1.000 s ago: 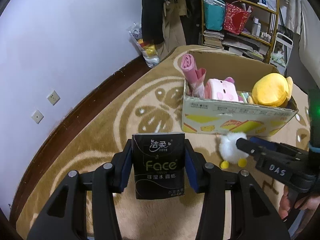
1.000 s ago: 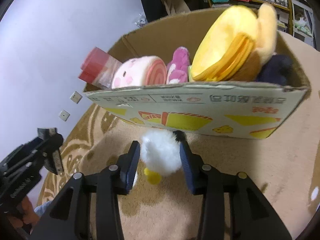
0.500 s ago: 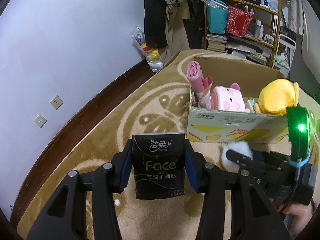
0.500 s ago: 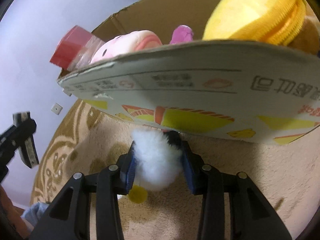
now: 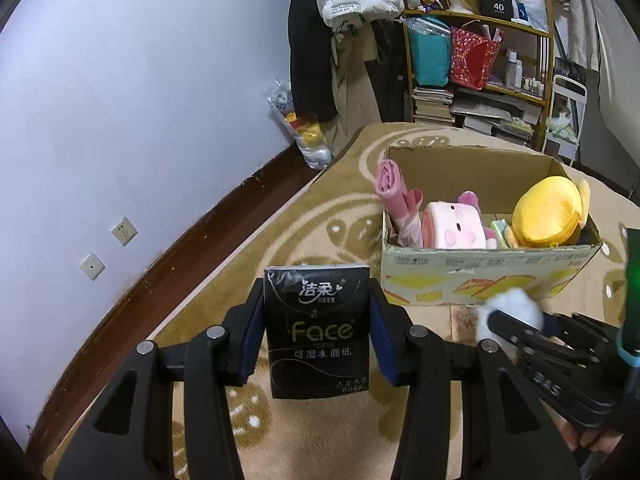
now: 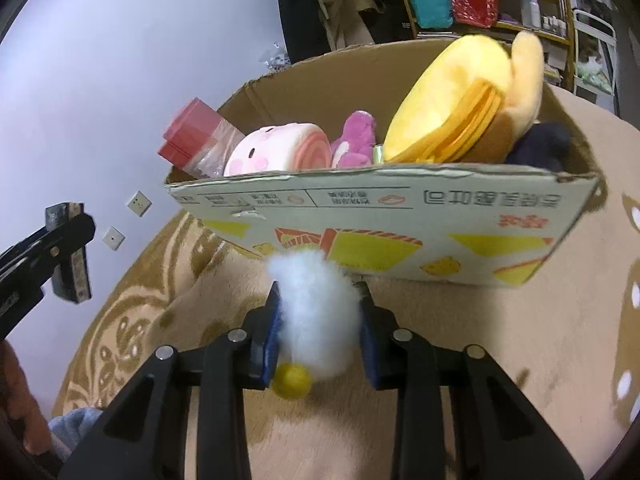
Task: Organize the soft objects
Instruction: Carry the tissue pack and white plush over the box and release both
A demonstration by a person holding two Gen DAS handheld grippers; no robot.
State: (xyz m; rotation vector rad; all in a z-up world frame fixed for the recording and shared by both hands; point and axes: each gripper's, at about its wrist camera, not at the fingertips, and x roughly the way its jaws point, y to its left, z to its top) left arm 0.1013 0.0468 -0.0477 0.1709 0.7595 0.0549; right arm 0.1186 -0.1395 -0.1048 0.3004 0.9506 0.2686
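Observation:
My left gripper [image 5: 317, 316] is shut on a black "Face" tissue pack [image 5: 318, 330], held above the carpet, left of the cardboard box [image 5: 480, 280]. My right gripper [image 6: 320, 312] is shut on a white fluffy plush toy [image 6: 316, 312] with yellow feet, lifted in front of the box's near wall [image 6: 380, 220]. The toy also shows in the left wrist view [image 5: 512, 308]. The box holds a pink pig roll [image 6: 276, 154], a yellow plush [image 6: 460, 108], a pink plush [image 6: 356, 140], a dark soft item [image 6: 540, 148] and a pink wrapped roll [image 5: 394, 196].
A tan patterned carpet [image 5: 280, 240] covers the floor. A lilac wall with two sockets [image 5: 124, 231] and a dark skirting board runs along the left. A cluttered shelf [image 5: 480, 60] and hanging clothes [image 5: 312, 40] stand behind the box. A plastic bag [image 5: 300, 132] leans at the wall.
My right gripper has lifted the white plush up off the carpet and drawn back from the box's front wall. My left gripper has risen a little with the tissue pack.

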